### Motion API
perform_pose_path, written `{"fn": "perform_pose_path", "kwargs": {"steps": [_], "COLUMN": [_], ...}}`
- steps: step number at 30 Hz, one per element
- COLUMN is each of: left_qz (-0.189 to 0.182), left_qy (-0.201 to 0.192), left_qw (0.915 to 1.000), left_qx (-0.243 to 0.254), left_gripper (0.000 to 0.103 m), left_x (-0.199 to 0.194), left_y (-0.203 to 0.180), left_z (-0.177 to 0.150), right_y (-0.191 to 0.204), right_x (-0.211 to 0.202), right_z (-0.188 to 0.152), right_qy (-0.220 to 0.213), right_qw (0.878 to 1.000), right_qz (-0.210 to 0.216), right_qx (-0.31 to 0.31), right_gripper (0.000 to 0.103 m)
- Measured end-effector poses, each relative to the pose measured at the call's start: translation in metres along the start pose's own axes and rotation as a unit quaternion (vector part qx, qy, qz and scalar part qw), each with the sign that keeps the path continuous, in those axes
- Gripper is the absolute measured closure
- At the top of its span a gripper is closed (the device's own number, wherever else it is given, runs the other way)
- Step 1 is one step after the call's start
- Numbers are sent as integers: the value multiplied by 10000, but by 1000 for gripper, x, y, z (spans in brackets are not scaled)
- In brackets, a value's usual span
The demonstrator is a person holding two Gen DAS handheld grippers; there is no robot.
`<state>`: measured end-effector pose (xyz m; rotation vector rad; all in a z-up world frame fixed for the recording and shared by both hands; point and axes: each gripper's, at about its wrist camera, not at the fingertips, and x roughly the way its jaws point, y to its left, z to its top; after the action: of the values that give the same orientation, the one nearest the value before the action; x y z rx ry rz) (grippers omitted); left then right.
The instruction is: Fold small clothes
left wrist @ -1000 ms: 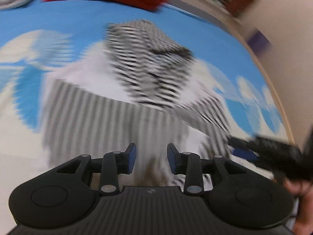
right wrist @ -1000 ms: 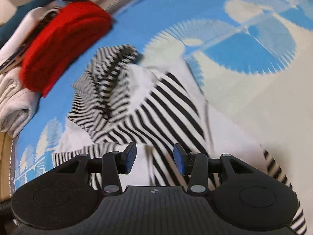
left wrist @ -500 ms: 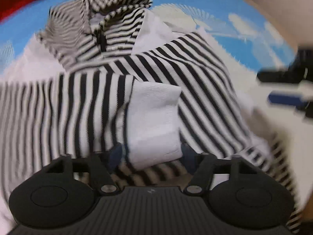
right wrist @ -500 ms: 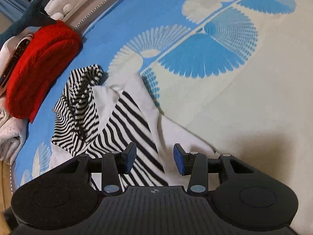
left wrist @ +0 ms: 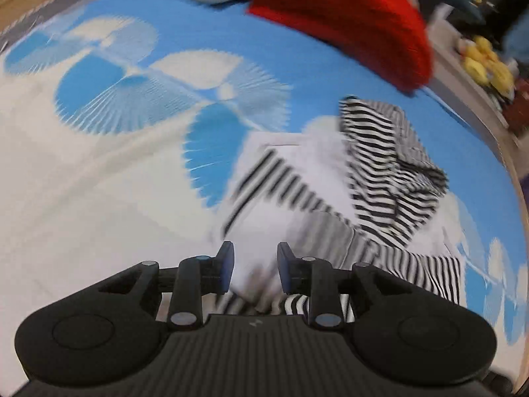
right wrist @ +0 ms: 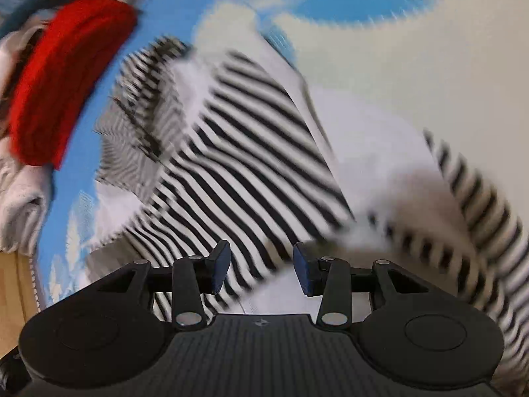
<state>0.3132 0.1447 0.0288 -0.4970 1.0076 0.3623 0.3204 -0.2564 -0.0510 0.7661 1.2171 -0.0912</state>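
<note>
A small black-and-white striped hooded top (left wrist: 373,172) lies partly folded on the blue and cream patterned mat (left wrist: 99,172). In the left wrist view my left gripper (left wrist: 254,269) has its jaws around a white cuff of the top (left wrist: 256,276), pinching it. In the right wrist view the striped top (right wrist: 251,165) fills the middle, blurred by motion. My right gripper (right wrist: 261,269) hovers just above the striped cloth with its jaws apart and nothing between them.
A folded red garment (left wrist: 347,16) lies at the mat's far edge, also in the right wrist view (right wrist: 62,82). Pale folded clothes (right wrist: 20,192) sit beside it. Yellow toys (left wrist: 486,63) rest on a shelf beyond the mat.
My left gripper has narrowed onto the white cuff and swung with it toward the left side of the top. My right gripper has moved back over the striped body.
</note>
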Motion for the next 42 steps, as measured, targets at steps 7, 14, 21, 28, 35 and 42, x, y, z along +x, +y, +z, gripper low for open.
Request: {"fn": "perform_pose_path", "kwargs": {"steps": [7, 14, 21, 28, 35, 42], "left_qz": [-271, -420, -629, -774, -649, -50], "left_qy": [346, 316, 507, 1244, 118, 509], "left_qw": [9985, 9961, 9898, 9886, 9903, 9887], "left_qx": [313, 711, 1171, 358, 1219, 1408], "left_gripper": [69, 69, 65, 65, 103, 99], "left_x": [20, 28, 34, 76, 37, 47], "left_y": [7, 11, -15, 16, -6, -4], "left_z": [5, 1, -16, -13, -8, -11], "right_y": [-24, -47, -52, -2, 24, 0], "right_x": [9, -37, -36, -38, -13, 16], "right_z": [2, 16, 15, 17, 32, 30], "right_qy": [-240, -1612, -1481, -1644, -864, -397], "right_qw": [9964, 9774, 9758, 9862, 9903, 9967], "right_qz": [-498, -686, -1056, -76, 396, -484], "right_qx": [644, 1187, 1211, -167, -1009, -516], "right_gripper": [62, 100, 94, 60, 50, 50]}}
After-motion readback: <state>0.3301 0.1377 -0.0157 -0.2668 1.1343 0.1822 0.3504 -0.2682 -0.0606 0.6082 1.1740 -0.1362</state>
